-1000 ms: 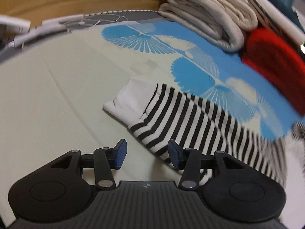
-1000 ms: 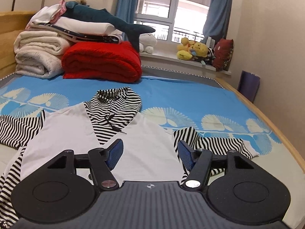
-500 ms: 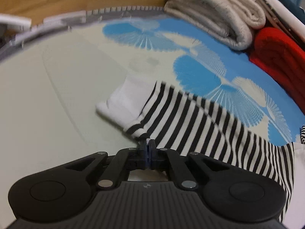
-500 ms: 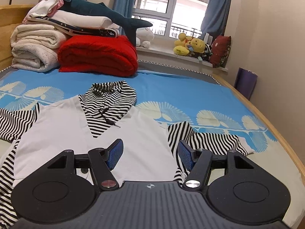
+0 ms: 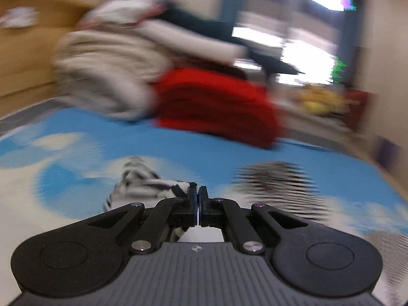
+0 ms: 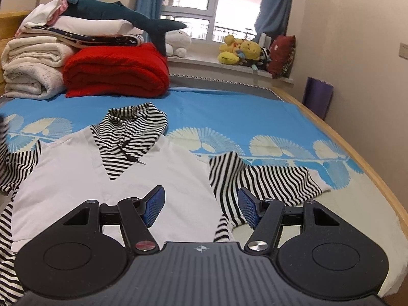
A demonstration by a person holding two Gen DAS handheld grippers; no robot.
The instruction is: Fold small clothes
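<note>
We see left gripper (image 5: 198, 193) with jaws pressed together, pinching striped sleeve cuff (image 5: 178, 187) lifted off bed sheet (image 5: 158, 148); view heavily blurred; right gripper (image 6: 201, 205) with jaws apart, nothing between blue pads (image 6: 153, 205), poised over hoodie (image 6: 76, 178); hoodie lies flat on sheet, white front up, striped hood (image 6: 135, 125) toward red blanket (image 6: 114, 71); other sleeve (image 6: 265, 178) spread toward bed's wooden edge (image 6: 357, 158).

A white top (image 6: 76, 178) with black-and-white striped sleeves (image 6: 260, 178) is seen on a blue fan-patterned sheet (image 6: 229, 112); a red blanket (image 6: 114, 74) is seen.
</note>
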